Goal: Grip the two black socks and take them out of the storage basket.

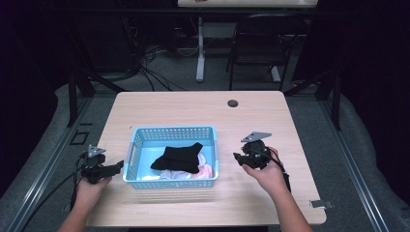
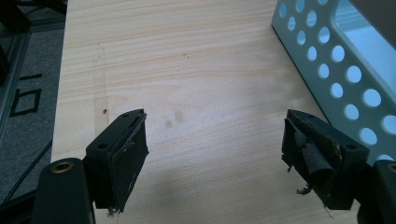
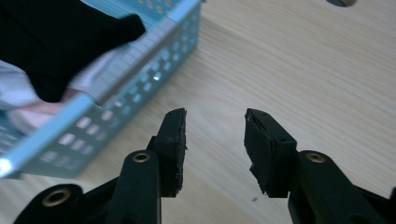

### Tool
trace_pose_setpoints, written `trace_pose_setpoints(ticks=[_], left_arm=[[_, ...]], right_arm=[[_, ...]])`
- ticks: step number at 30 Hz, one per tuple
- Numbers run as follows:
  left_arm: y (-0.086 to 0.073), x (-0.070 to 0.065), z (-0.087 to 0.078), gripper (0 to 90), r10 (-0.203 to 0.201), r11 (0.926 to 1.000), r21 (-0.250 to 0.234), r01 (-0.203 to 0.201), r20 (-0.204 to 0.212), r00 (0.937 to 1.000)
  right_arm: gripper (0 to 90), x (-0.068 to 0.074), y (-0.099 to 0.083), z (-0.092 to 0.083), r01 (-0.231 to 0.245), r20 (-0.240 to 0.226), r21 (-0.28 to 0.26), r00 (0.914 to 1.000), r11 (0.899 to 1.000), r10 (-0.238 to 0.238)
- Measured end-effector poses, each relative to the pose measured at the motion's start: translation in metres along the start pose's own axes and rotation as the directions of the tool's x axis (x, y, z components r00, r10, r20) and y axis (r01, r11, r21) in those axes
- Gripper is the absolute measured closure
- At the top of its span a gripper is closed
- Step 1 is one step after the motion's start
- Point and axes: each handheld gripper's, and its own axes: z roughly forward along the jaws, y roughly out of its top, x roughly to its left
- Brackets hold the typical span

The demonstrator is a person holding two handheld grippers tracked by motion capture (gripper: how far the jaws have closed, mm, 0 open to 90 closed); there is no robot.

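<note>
The left gripper (image 2: 215, 149) has its fingers (image 2: 122, 154) spread wide and empty above bare counter (image 2: 187, 70), just beside the blue basket (image 2: 336, 70). The right gripper (image 3: 215, 144) has its fingers (image 3: 173, 144) parted too, holding nothing, near the basket's other side. Inside the basket lies a black garment (image 1: 178, 157) on pale pink and white clothes (image 1: 203, 172). It looks soft, light and limp; pinching a raised fold near its middle should lift it. No readable writing appears.
</note>
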Motion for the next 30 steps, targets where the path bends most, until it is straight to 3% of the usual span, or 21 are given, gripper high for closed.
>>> trace_pose_setpoints(ticks=[2,3,4,8,11,12,17,23,24,25,28,29,30], left_arm=[[0.0,0.0,0.001,22.2,0.001,1.0,0.001,-0.001,-0.001,1.0],[0.0,0.0,0.001,22.2,0.001,1.0,0.001,-0.001,-0.001,1.0],[0.0,-0.001,0.0,22.2,0.0,1.0,-0.004,0.0,-0.003,1.0],[0.0,-0.001,0.0,22.2,0.005,1.0,-0.002,-0.005,-0.001,1.0],[0.0,-0.001,0.0,22.2,0.003,1.0,-0.003,-0.003,-0.001,1.0],[0.0,-0.001,0.0,22.3,0.004,1.0,-0.003,-0.004,-0.001,1.0],[0.0,-0.002,0.0,22.3,0.006,1.0,-0.003,-0.006,0.002,1.0],[0.0,-0.002,0.001,22.3,0.007,1.0,-0.004,-0.007,0.001,1.0],[0.0,-0.002,0.0,22.3,0.009,1.0,-0.004,-0.009,0.002,1.0],[0.0,-0.002,0.0,22.3,0.009,1.0,-0.004,-0.009,0.002,1.0],[0.0,-0.002,0.0,22.3,0.009,1.0,-0.004,-0.009,0.002,1.0],[0.0,-0.002,0.0,22.2,0.009,1.0,-0.004,-0.009,0.002,1.0],[0.0,-0.002,0.0,22.2,0.01,0.9999,-0.004,-0.01,0.003,0.9999]], right_arm=[[58.5,0.01,0.019,-0.004,0.035,-0.036,-0.002,0.9987,0.999,-0.035],[58.5,0.01,0.019,-0.004,0.035,-0.036,-0.002,0.9987,0.999,-0.035],[58.5,0.018,0.031,-0.005,0.071,-0.067,-0.006,0.9952,0.997,-0.071],[58.6,0.029,0.046,-0.002,0.106,-0.095,-0.003,0.9898,0.994,-0.106],[58.9,0.041,0.058,0.003,0.134,-0.129,-0.002,0.9827,0.991,-0.133],[58.9,0.048,0.064,0.007,0.149,-0.162,0.006,0.9759,0.989,-0.146],[59.9,0.065,0.072,0.024,0.188,-0.189,0.037,0.9658,0.982,-0.178],[60.5,0.075,0.077,0.042,0.132,-0.205,0.107,0.9728,0.986,-0.108],[59.1,0.077,0.079,0.049,0.101,-0.206,0.146,0.9761,0.984,-0.07],[59.1,0.077,0.079,0.049,0.101,-0.206,0.146,0.9761,0.984,-0.07],[56.9,0.08,0.081,0.063,0.03,-0.193,0.21,0.9811,0.977,0.011],[56.9,0.08,0.081,0.063,0.03,-0.193,0.21,0.9811,0.977,0.011],[56.5,0.082,0.082,0.07,-0.015,-0.18,0.227,0.9821,0.974,0.057]])
